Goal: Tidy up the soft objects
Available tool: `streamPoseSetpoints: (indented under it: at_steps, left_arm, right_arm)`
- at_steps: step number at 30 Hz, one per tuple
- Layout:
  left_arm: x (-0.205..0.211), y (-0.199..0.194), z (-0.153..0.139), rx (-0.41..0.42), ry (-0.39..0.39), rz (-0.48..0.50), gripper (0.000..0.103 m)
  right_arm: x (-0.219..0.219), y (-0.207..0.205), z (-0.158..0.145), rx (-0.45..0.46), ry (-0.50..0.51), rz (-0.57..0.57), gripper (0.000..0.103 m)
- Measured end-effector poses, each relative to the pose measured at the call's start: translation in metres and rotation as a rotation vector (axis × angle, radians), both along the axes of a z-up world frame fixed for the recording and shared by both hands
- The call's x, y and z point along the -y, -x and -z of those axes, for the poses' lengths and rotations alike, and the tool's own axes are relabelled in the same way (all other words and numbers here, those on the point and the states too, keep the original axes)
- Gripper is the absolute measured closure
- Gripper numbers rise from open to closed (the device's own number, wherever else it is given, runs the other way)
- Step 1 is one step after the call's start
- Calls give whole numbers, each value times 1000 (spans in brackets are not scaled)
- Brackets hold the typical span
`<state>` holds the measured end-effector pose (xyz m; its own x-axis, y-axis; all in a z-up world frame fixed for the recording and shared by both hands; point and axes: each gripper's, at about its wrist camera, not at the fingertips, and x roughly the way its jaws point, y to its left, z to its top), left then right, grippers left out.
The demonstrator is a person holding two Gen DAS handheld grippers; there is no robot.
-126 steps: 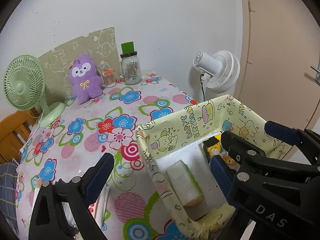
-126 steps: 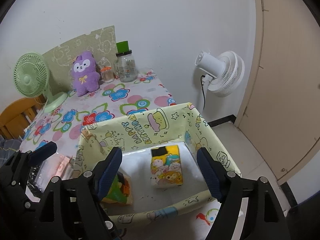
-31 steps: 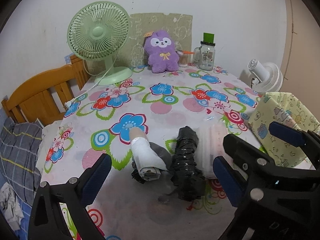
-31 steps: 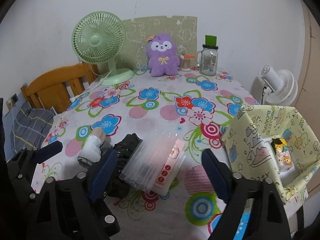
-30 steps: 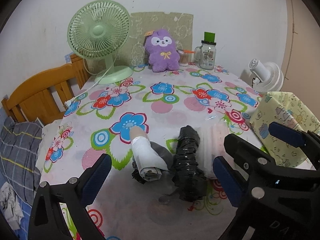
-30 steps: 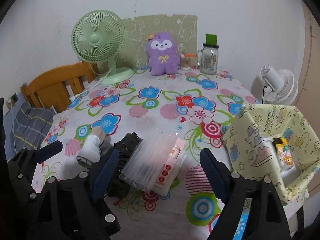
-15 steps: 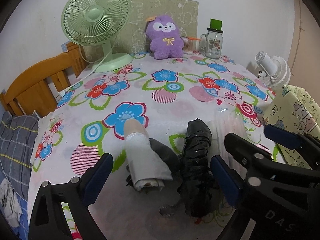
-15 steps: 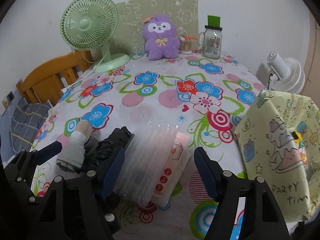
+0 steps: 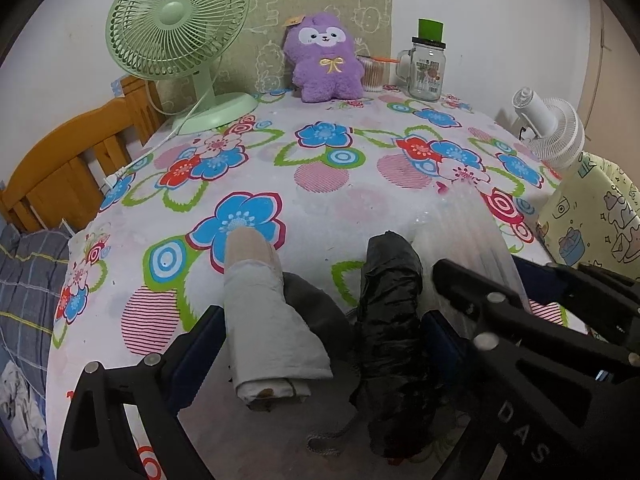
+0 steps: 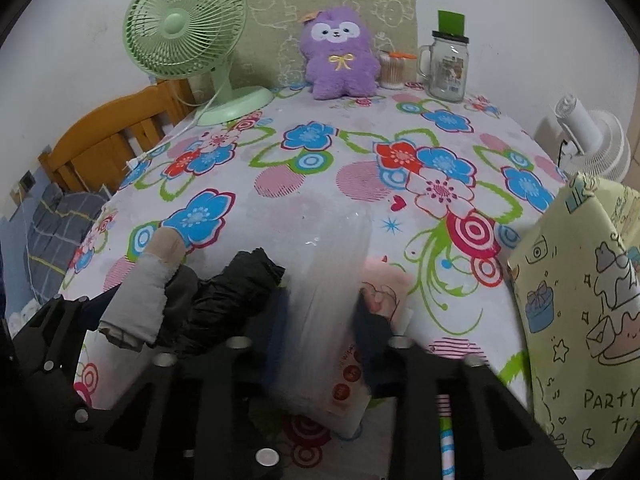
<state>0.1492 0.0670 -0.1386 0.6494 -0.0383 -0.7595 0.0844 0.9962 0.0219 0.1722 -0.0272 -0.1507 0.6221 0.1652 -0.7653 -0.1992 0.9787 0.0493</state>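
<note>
A rolled grey-white sock [image 9: 264, 320], a dark grey cloth [image 9: 316, 308] and a black crumpled roll [image 9: 390, 320] lie side by side near the front edge of the flowered table [image 9: 332, 200]. My left gripper [image 9: 320, 344] is open and straddles all three. To their right lies a clear plastic pack [image 10: 328, 276] with a pink label. The jaws of my right gripper [image 10: 322, 324] are closing, with the pack between them and both pads against its sides. In the right wrist view the sock [image 10: 140, 304] and the black roll [image 10: 236, 288] sit left of the pack.
A yellow printed fabric bin [image 10: 576, 264] stands off the table's right edge. A purple plush [image 9: 324, 64], a green fan [image 9: 176, 32], a glass jar [image 9: 426, 68] and a swab pot line the back. A white fan [image 9: 552, 132] is right; a wooden frame [image 9: 60, 176] is left.
Both grippers have come down and closer to the items. The right jaws have narrowed from wide open onto the clear pack. The left jaws keep the same width.
</note>
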Motion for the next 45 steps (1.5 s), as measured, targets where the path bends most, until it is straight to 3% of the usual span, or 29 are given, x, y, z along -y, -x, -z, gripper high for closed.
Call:
streamPoseSetpoints:
  at_steps: [4, 12, 15, 20, 24, 35, 36, 37, 45]
  left_arm:
    - [4, 2, -2, 13, -11, 3, 5]
    - [11, 9, -11, 46, -21, 14, 5]
    - [13, 13, -14, 58, -17, 14, 18]
    - [15, 17, -16, 55, -14, 22, 23]
    - [12, 19, -19, 56, 0, 24, 34]
    - [4, 18, -24, 75, 32, 43, 72]
    - [4, 18, -25, 78, 35, 45, 84]
    - [4, 19, -25, 80, 33, 47, 87]
    - [7, 28, -29, 95, 30, 42, 89]
  right_arm:
    - [2, 1, -2, 2, -11, -6, 87]
    - [13, 12, -12, 35, -14, 10, 88]
    - [16, 15, -15, 40, -17, 10, 88]
    - [17, 20, -16, 45, -17, 9, 88]
    - [16, 22, -19, 52, -15, 10, 88]
    - [2, 17, -25, 64, 4, 0, 88]
    - [1, 17, -25, 65, 5, -2, 88]
    - [0, 17, -26, 66, 9, -3, 88]
    - [3, 27, -31, 81, 2, -1, 88]
